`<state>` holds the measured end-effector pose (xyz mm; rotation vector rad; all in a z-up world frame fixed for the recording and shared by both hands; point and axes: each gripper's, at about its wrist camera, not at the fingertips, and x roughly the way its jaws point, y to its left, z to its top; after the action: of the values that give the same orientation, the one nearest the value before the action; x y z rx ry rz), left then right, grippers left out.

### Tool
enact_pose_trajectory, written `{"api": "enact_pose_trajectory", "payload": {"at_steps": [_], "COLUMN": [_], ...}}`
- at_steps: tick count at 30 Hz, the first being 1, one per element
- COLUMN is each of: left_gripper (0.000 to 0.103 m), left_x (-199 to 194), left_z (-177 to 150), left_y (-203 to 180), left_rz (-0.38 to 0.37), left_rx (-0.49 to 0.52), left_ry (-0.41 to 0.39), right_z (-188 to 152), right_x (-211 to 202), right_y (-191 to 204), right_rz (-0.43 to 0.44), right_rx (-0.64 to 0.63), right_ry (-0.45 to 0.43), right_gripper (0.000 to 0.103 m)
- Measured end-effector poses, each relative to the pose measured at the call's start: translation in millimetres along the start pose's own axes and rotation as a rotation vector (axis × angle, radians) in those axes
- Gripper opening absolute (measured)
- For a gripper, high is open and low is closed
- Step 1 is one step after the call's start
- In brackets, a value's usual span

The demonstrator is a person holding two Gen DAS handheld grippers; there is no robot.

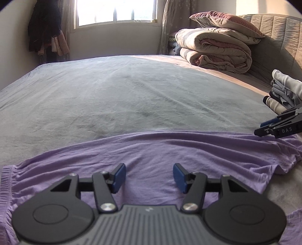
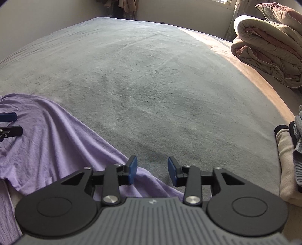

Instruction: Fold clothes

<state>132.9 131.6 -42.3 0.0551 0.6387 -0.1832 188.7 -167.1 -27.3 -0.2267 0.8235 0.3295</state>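
We see a lilac garment spread wrinkled along the near edge of the bed, its elastic waistband bunched at the near left corner. Our left gripper hovers over the cloth with its jaws apart, gripping nothing; our right gripper stands parted too, empty, at the garment's right end. The bed wears a grey sheet. A folded quilt and pillow sit by the headboard. Only the left view shows the window; folded clothes lie at the right edge.
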Motion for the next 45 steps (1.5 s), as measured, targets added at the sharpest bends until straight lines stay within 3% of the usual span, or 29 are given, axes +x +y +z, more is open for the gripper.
{"api": "enact_pose_trajectory", "payload": {"at_steps": [9,15,18,21,23,24,34,40,45], "left_gripper": [0.057,0.056,0.054,0.037,0.005,0.002,0.001,0.001,0.001], "left_x": [34,53,59,57,55,53,46,55,63], "left_z": [45,45,41,38,36,35,37,38,33], "left_y": [22,21,21,20,16,14,18,18,15], "left_rz": [0.067,0.022,0.012,-0.008,-0.023,-0.014,0.024,0.053,0.074], "left_rx": [0.076,0.144,0.138,0.099,0.082,0.074,-0.035,-0.046,-0.027], "left_ry": [0.006,0.085,0.103,0.096,0.085,0.076,-0.039,-0.044,-0.025], "right_z": [-15,-22,-27,-31,-32,-32,-1,18,20], "right_x": [-6,-17,-15,-14,-14,-15,-10,10,29], "right_y": [-21,-22,-16,-2,9,13,-6,-14,-13], "right_rz": [0.051,0.082,0.059,0.028,-0.018,-0.039,-0.177,-0.208,-0.217], "right_rx": [-0.016,-0.051,-0.088,-0.114,-0.149,-0.158,-0.145,-0.099,-0.078], "right_ry": [0.05,0.105,0.104,0.081,0.062,0.05,-0.042,-0.064,-0.03], "right_gripper": [0.04,0.038,0.031,0.009,0.005,0.005,0.004,0.004,0.004]}}
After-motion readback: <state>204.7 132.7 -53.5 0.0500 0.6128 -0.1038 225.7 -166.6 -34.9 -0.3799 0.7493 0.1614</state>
